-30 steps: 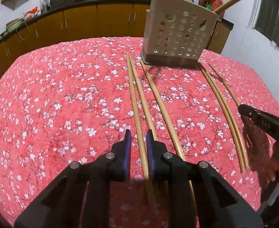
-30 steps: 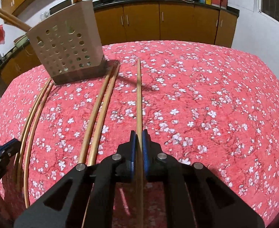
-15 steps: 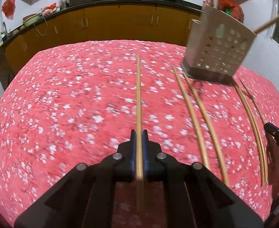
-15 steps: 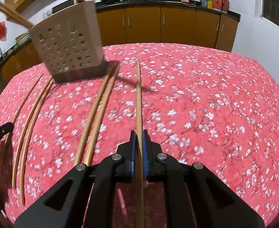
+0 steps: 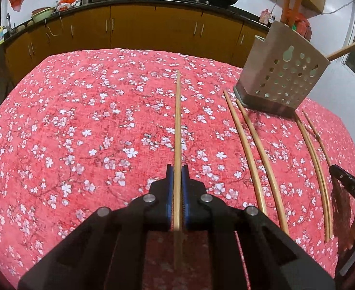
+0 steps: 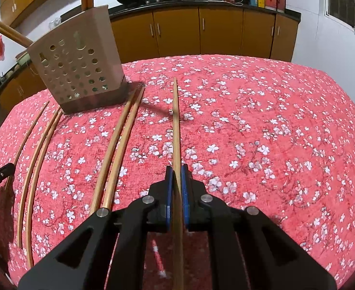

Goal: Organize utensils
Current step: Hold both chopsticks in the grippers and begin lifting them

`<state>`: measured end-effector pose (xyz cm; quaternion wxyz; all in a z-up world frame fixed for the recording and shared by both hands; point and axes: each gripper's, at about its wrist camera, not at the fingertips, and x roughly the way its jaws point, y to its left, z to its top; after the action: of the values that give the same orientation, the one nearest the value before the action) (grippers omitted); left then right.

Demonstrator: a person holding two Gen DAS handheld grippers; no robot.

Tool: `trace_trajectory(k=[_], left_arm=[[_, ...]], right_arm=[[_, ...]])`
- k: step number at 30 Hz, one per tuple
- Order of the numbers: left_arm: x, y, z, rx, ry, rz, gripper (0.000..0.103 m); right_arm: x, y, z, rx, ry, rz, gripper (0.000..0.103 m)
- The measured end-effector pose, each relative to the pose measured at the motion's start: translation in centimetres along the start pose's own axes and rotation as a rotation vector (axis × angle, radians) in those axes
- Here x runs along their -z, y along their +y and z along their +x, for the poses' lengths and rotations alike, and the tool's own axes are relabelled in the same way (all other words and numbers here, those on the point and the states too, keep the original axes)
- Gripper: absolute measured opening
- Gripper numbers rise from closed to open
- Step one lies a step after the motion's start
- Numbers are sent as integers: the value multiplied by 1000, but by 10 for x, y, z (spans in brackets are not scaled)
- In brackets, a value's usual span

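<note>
So both claws are clamped on a chopstick each rn. Left gripper [image 5: 177, 176] has its blue pads squeezed tight on a bamboo chopstick [image 5: 177, 125], stick running straight out ahead along the fingers, tip pointing toward the far edge of the red floral tablecloth [image 5: 68, 133]. Right gripper [image 6: 176, 176] is the same deal: pads pinched on its own chopstick [image 6: 175, 125], long axis dead in line w/ the fingers. The thing that matters next imo is the perforated utensil holder [image 5: 281, 77]: it stands upright at the far side of the table, off to the right of the left claw and off to the left of the right one [image 6: 78, 72], so basically between the two. It already has a couple of sticks and handles poking out the top. Neither hand looks clearly closer tbh, can't call it. Either stick lies low and near flat-ish, so I'd guess whichever goes first has to swing sideways toward the holder and tip the stick upright to drop it in the open top. Loose ones on the cloth: a pair of chopsticks [image 5: 257, 159] just in front of the holder, plus thinner ones [image 5: 315, 159] further right, near the right claw.
</note>
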<state>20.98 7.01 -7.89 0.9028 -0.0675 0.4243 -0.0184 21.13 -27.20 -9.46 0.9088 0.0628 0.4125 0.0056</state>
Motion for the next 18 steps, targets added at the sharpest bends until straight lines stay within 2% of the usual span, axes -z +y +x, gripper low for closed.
trace_trajectory(k=[11,18], left_arm=[[0,2,0,18,-1,-22,10],[5,-4,-3,-15,2,22,10]], right_arm=[[2,0,-1,-7,-1,9,9],[12,2,-8,0,4,-10,9]])
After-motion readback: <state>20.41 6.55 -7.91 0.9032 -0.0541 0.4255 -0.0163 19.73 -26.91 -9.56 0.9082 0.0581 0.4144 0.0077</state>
